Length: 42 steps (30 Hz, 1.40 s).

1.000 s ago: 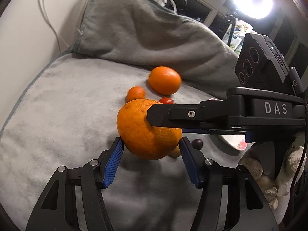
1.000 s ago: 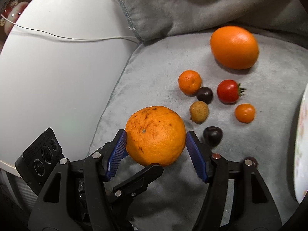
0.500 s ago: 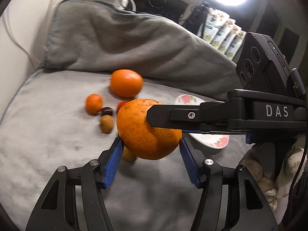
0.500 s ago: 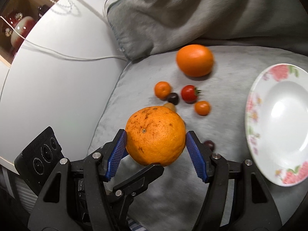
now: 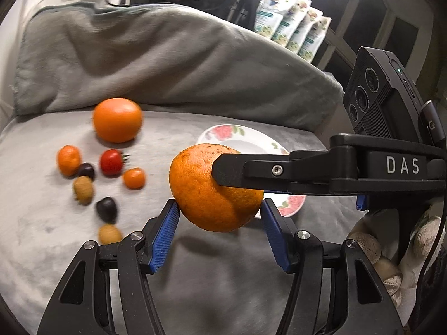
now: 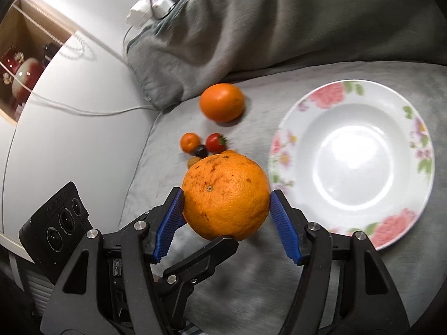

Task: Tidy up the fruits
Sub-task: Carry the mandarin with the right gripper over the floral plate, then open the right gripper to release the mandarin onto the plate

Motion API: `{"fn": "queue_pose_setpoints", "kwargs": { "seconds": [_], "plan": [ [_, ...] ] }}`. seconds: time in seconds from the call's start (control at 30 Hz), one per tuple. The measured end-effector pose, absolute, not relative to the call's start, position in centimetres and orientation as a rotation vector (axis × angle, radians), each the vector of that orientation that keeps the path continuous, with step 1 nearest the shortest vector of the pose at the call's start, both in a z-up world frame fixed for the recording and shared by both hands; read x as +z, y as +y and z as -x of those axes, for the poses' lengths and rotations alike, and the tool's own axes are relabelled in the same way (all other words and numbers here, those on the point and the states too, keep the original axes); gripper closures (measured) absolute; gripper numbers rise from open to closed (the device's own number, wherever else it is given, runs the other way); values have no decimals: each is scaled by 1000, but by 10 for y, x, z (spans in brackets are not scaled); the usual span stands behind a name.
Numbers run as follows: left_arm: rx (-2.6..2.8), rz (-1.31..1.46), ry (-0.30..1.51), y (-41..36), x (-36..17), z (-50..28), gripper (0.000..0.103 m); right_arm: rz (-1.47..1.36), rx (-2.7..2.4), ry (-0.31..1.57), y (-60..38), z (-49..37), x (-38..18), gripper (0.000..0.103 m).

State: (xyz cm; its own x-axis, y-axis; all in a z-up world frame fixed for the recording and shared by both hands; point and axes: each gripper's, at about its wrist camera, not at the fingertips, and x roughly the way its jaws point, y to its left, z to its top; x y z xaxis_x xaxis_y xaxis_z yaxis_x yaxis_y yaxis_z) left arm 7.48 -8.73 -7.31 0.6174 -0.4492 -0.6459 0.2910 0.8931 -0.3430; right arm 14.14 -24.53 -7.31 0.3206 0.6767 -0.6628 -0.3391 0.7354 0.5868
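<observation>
Far-left fruit: a small mandarin [image 5: 68, 159], a dark plum [image 5: 86, 170], a red tomato [image 5: 111, 162] and a tan lychee-like fruit [image 5: 83, 190] lie close together on the grey cushion [image 5: 42, 223], with a smooth orange [image 5: 117, 119] just beyond them.
Near-left fruit: another dark fruit [image 5: 106, 209] and a second tan one [image 5: 109, 234] lie apart from the cluster, nearer the camera.
Left gripper [image 5: 220, 230]: its blue pads sit against both flanks of the speckled orange [image 5: 215, 189] at a middling width; it grips the fruit clear of the cushion.
Right gripper [image 6: 226, 217]: also closed on the same speckled orange, its pads touching both sides; in the left wrist view its black finger crosses the fruit from the right.
Held fruit: roundish, slightly flattened, so no long axis matters much; stem dimple faces the right wrist camera.
Plate [image 6: 282, 139]: flowered, empty, lying flat on the cushion to the right of the held orange and slightly farther; its rim is just beside the right gripper's right finger.
Key relation: the plate lies to the right, so the right gripper is the nearer one; a short carry rightward and a lowering would likely place the fruit.
</observation>
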Motion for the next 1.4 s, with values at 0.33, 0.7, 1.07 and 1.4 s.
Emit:
{"fn": "queue_pose_setpoints", "kwargs": {
  "seconds": [0.33,0.7,1.07,1.4],
  "plan": [
    [-487,175,828,-131,-77,-90,43,-438,622,1038,-299,-145,-80,36],
    [-523,144,864,-160,-85,-100,43,-474,587,1054,-327,-147,-87,36],
    [-521,107,836,-166,-80,-99,45,-465,531,966,-345,-145,-73,36],
    [-490,135,814,-140,-76,-92,45,-444,495,890,-352,-137,-62,36]
  ]
}}
